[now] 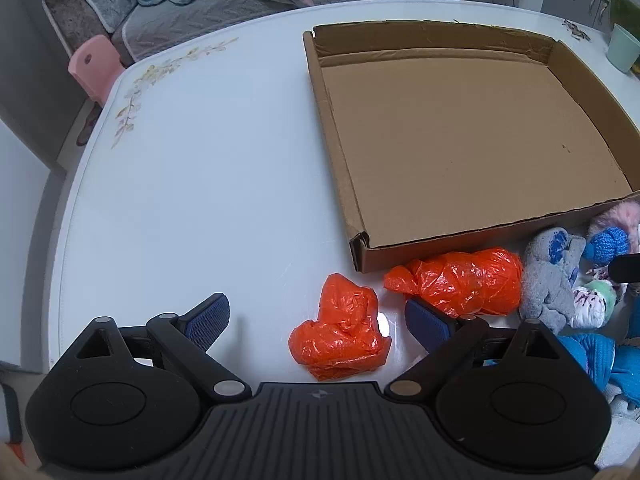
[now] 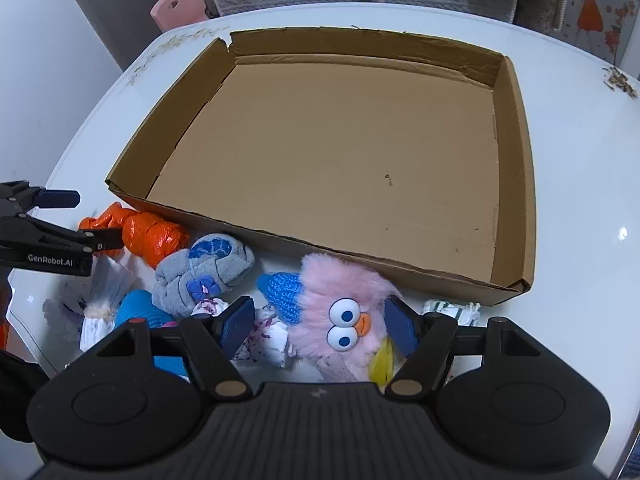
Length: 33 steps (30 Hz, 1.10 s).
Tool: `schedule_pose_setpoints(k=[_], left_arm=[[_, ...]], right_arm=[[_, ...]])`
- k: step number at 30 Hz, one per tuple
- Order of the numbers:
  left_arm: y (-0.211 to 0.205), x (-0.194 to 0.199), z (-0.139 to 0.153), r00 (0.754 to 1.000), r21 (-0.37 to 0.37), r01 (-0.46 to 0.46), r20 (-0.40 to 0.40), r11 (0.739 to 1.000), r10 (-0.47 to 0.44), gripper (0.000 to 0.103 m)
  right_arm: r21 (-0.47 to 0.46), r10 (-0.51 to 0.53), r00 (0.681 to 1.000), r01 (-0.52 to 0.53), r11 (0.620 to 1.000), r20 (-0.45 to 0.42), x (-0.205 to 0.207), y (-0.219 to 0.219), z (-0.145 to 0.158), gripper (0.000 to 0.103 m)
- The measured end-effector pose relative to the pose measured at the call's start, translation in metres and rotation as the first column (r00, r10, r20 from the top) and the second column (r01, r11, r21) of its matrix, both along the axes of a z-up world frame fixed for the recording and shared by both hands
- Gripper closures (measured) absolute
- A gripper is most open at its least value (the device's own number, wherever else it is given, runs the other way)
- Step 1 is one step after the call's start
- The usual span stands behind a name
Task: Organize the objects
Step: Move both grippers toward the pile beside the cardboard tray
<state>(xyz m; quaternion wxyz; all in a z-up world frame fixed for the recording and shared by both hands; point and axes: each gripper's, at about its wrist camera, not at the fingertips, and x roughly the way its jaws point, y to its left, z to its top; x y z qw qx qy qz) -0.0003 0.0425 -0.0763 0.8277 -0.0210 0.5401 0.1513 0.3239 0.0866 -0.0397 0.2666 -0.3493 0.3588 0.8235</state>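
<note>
My left gripper (image 1: 318, 316) stands wide open over the white table (image 1: 200, 180), and a crumpled orange plastic bag (image 1: 340, 340) lies between its fingers, untouched by the pads. A second orange bag (image 1: 460, 280) rests against the front wall of the shallow cardboard box (image 1: 340, 160), which holds nothing. My right gripper (image 2: 320, 325) is open around a pink fluffy toy (image 2: 344, 280) with googly eyes; its left pad is clear of the fur. The left gripper (image 2: 86, 219) also shows at the left of the right wrist view, beside the orange bags (image 2: 152, 236).
A grey sock bundle (image 2: 208, 268), blue knitted pieces (image 2: 280, 296), white stained cloths (image 2: 276, 340) and a folded white-green cloth (image 2: 452, 310) crowd the table's front edge. A green cup (image 1: 624, 48) stands at the far right. Behind are a sofa (image 1: 200, 12) and a pink stool (image 1: 94, 64).
</note>
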Motion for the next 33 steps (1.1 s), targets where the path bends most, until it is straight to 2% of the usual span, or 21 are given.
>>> schedule_pose_setpoints(k=[9, 11, 13, 15, 18, 21, 25, 33], left_arm=[[-0.001, 0.004, 0.005, 0.999, -0.017, -0.047, 0.009, 0.999, 0.047, 0.006], [-0.005, 0.005, 0.016, 0.998, 0.020, -0.037, 0.041, 0.999, 0.036, 0.006], [-0.012, 0.004, 0.030, 0.994, 0.094, -0.039, 0.103, 0.995, 0.029, 0.006], [-0.018, 0.004, 0.044, 0.987, 0.122, -0.041, 0.162, 0.992, 0.021, 0.004], [-0.031, 0.006, 0.055, 0.971, 0.150, -0.020, 0.238, 0.989, -0.017, 0.004], [-0.040, 0.011, 0.052, 0.973, 0.130, 0.005, 0.226, 0.992, -0.035, 0.004], [-0.039, 0.011, 0.047, 0.979, 0.112, -0.008, 0.205, 0.994, -0.015, 0.004], [-0.041, 0.011, 0.051, 0.973, 0.089, -0.048, 0.228, 0.995, 0.027, 0.004]], right_arm=[[0.003, -0.024, 0.999, 0.024, 1.000, -0.028, 0.002, 0.003, -0.001, 0.036], [0.011, -0.046, 0.998, 0.046, 0.999, -0.047, 0.006, 0.004, 0.002, 0.035], [-0.001, -0.065, 0.995, 0.065, 0.998, -0.077, 0.010, 0.006, 0.005, 0.034], [0.009, -0.089, 0.990, 0.090, 0.996, -0.108, 0.016, 0.008, 0.008, 0.033], [0.018, -0.120, 0.985, 0.124, 0.992, -0.127, 0.019, 0.009, 0.013, 0.022], [0.004, -0.138, 0.980, 0.140, 0.990, -0.146, 0.023, 0.014, 0.011, 0.021], [-0.008, -0.126, 0.986, 0.126, 0.992, -0.110, 0.018, 0.012, 0.012, 0.021], [0.012, -0.148, 0.987, 0.149, 0.989, -0.069, 0.020, 0.009, 0.014, 0.021]])
